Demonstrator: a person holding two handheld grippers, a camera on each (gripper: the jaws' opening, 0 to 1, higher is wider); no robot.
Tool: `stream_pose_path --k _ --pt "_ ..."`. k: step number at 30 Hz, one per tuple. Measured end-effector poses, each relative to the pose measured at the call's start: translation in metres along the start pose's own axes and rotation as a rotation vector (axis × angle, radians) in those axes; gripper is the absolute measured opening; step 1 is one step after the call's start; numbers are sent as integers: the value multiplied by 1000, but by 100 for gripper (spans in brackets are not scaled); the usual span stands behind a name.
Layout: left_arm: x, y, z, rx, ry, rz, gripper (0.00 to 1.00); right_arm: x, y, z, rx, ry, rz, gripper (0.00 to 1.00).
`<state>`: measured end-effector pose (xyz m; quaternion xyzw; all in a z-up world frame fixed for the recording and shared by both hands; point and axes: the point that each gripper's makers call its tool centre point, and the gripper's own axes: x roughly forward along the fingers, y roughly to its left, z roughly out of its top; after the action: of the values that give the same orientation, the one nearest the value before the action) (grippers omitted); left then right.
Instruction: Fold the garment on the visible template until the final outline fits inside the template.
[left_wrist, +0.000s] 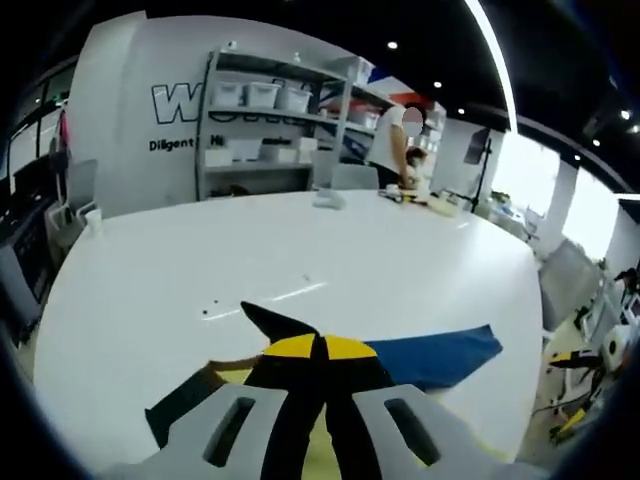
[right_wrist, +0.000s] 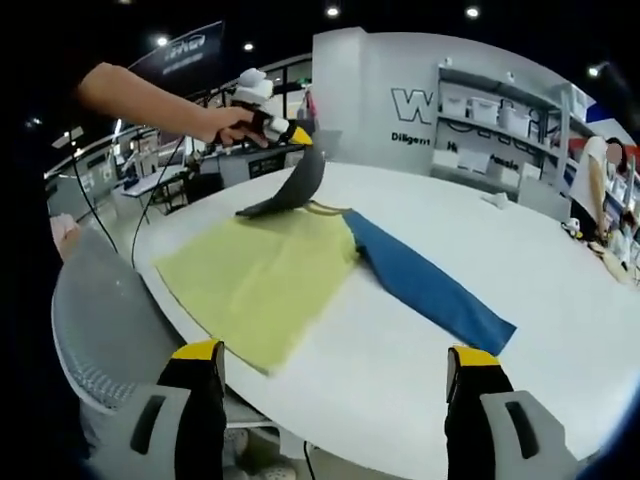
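Clearly a risky midpoint: pale yellow-green cloth garment (right_wrist: 262, 275) with a long blue sleeve (right_wrist: 432, 289) spread flat on a round white table (right_wrist: 560, 300), body close to the near edge, sleeve stretched out toward the table's middle. Far corner, a dark sleeve or flap (right_wrist: 292, 187), lifted clear of the table and pinched in the left gripper (right_wrist: 304, 137), jaws closed on that dark fabric in the left gripper view. Right gripper (right_wrist: 335, 380) hovering near the table edge, jaws spread wide, holding nothing. No folding template distinguishable under the garment. Likely trouble: thin pinch slipping mid-fold and dropping the flap crooked; lifting too far dragging the whole body and bunching it; near hem sliding off the table edge toward the grey mesh chair (right_wrist: 100, 330); blue sleeve left lying outside the final outline.
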<state>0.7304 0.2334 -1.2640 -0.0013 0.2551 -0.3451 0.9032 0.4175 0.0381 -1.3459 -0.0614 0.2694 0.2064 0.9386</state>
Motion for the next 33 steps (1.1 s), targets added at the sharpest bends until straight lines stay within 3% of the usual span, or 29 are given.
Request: stream_pose_path --k 11,23,33 --pt "29 -23 -26 4 34 -11 0 -4 -3 1 15 -7 -2 92" --pt "56 -44 -63 24 119 -43 0 -18 -18 -20 55 30 -42 92" --pt "69 -60 -98 99 190 -62 0 -32 -19 -35 80 53 -64 92"
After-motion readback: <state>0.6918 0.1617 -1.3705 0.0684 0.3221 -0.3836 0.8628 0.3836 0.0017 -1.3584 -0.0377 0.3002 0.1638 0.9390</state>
